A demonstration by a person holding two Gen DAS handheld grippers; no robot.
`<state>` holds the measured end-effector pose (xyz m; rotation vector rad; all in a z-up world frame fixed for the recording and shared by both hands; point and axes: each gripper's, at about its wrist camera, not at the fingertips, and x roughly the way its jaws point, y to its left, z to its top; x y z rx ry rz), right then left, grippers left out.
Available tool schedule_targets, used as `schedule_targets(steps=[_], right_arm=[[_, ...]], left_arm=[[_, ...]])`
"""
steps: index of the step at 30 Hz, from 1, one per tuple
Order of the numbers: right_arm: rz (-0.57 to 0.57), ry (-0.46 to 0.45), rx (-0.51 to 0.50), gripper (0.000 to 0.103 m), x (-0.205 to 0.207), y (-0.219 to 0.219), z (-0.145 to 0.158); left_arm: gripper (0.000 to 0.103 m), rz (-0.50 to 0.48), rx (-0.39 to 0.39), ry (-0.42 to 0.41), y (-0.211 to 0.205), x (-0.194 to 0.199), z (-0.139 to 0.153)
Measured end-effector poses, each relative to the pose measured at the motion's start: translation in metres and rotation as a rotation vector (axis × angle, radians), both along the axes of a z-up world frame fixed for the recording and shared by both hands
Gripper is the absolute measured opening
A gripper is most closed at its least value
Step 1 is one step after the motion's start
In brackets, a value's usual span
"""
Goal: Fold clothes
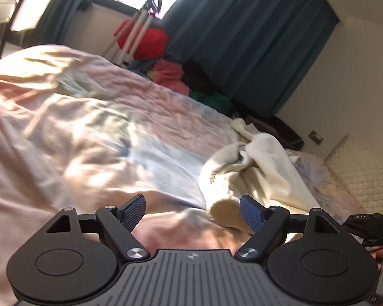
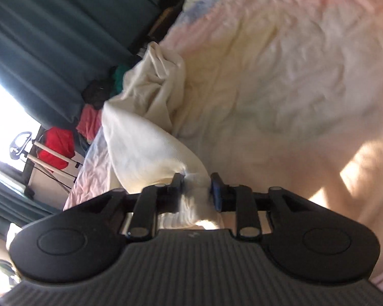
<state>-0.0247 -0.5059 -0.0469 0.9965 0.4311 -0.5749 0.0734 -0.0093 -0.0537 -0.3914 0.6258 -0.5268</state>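
One Cream Garment, Two Grippers

One cream garment [image 2: 150,137] lies crumpled on the bed [image 1: 63,127]. The right gripper [image 2: 196,186] is clamped on a bunched end of it. The left gripper [image 1: 191,211] is spread wide, with nothing between its pads, and the garment sits just ahead toward its right finger. Motion blur hides the fabric's shape.

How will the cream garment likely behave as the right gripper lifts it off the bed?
The cream garment is probably floppy: it bunches to a narrow neck where the right gripper pinches it and hangs in loose folds. It looks light, soft knit, so it should drape rather than hold shape. The rest will likely drag across the bedspread and stay crumpled.
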Motion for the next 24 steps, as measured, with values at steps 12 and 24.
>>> schedule_targets(steps=[12, 24], right_arm=[[0.074, 0.012, -0.274, 0.064, 0.019, 0.001, 0.011], [0.2, 0.174, -0.105, 0.064, 0.061, -0.028, -0.031]], left_arm=[[0.088, -0.041, -0.08, 0.107, -0.112, 0.102, -0.049], [0.056, -0.092, 0.122, 0.143, -0.143, 0.115, -0.062]])
